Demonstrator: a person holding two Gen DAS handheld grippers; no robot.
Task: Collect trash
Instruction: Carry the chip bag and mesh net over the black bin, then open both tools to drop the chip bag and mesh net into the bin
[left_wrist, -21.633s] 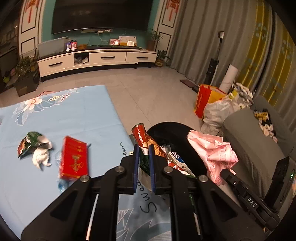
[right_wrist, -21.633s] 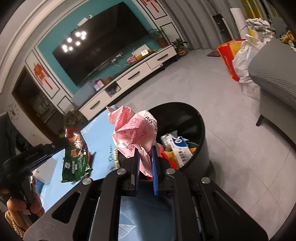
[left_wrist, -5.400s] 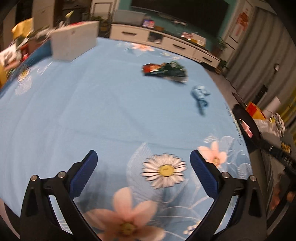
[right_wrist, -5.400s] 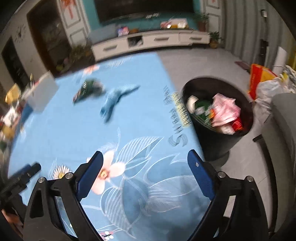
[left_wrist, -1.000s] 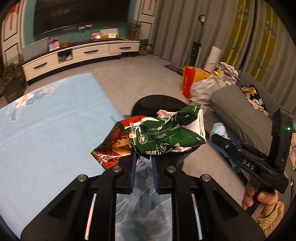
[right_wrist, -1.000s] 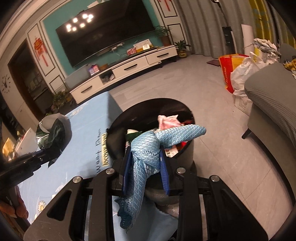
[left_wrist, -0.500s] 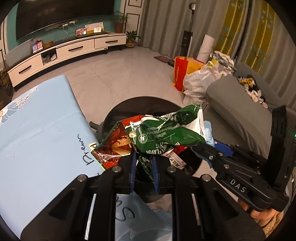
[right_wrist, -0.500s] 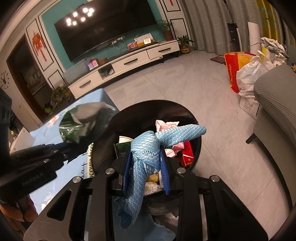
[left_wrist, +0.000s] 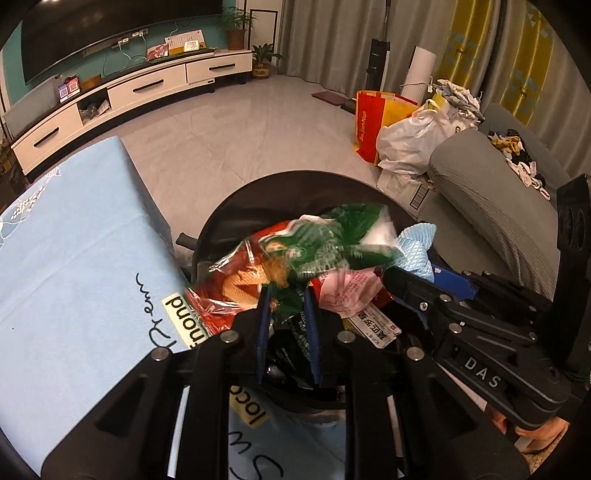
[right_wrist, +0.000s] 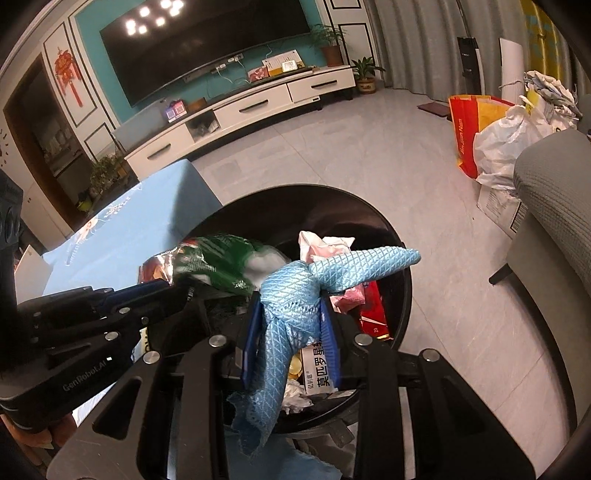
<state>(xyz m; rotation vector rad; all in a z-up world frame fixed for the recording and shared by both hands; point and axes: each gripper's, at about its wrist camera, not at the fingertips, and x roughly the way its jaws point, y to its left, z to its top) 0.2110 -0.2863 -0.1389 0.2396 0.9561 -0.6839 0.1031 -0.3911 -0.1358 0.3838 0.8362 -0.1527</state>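
Left wrist view: my left claw hangs over the round black bin. Its blue fingers have parted a little since half a second ago, and the crinkly green-and-red foil bag is blurred, slipping above them; I cannot tell whether they still touch it. Pink crumpled paper and a printed box lie in the bin beside the blue cloth-covered table.

Right wrist view: my right claw stays clamped narrow on the knotted, waffle-textured blue rag, directly above the bin. The rag's tail dangles frayed below. The left claw has moved closer, bag beside the rag.
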